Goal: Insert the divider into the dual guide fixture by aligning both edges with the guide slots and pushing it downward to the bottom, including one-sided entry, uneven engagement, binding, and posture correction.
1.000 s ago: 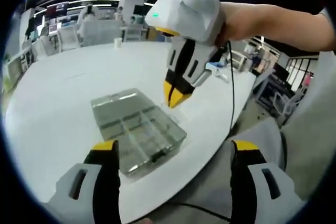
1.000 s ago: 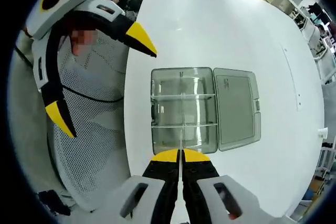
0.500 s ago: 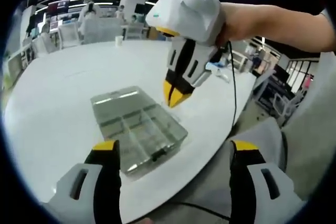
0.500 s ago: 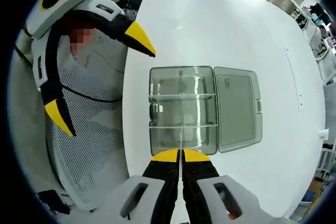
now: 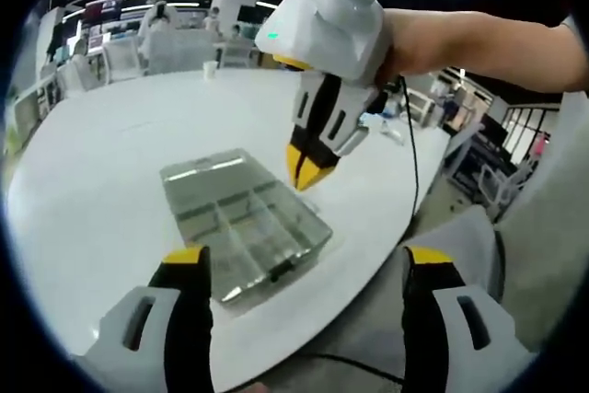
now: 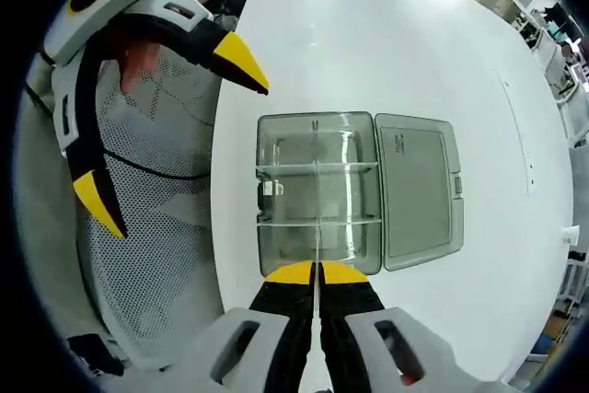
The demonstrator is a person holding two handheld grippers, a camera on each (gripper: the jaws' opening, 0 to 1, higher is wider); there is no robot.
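A clear plastic compartment box (image 6: 317,186) lies on the white table (image 6: 386,52), its lid (image 6: 419,190) folded open flat beside it. Cross walls split its base into several cells. My right gripper (image 6: 316,271) hovers above the box's near edge, shut on a thin clear divider (image 6: 317,248) seen edge-on and lined up with the box's middle wall. In the left gripper view the right gripper (image 5: 308,172) points down just over the far side of the box (image 5: 244,223). My left gripper (image 5: 304,260) stands open and holds nothing, near the table's edge; its wide-spread jaws also show as the left gripper (image 6: 170,135).
The table's curved edge (image 5: 368,269) runs close to the box. Beyond it is grey mesh fabric (image 6: 156,255) and a black cable (image 5: 409,172). A person's forearm (image 5: 479,39) holds the right gripper. A small cup (image 5: 210,71) stands far back, with chairs and desks behind.
The right gripper with the divider has shifted slightly over the box; the box sits a little further left in its view. The left gripper stays open and still.
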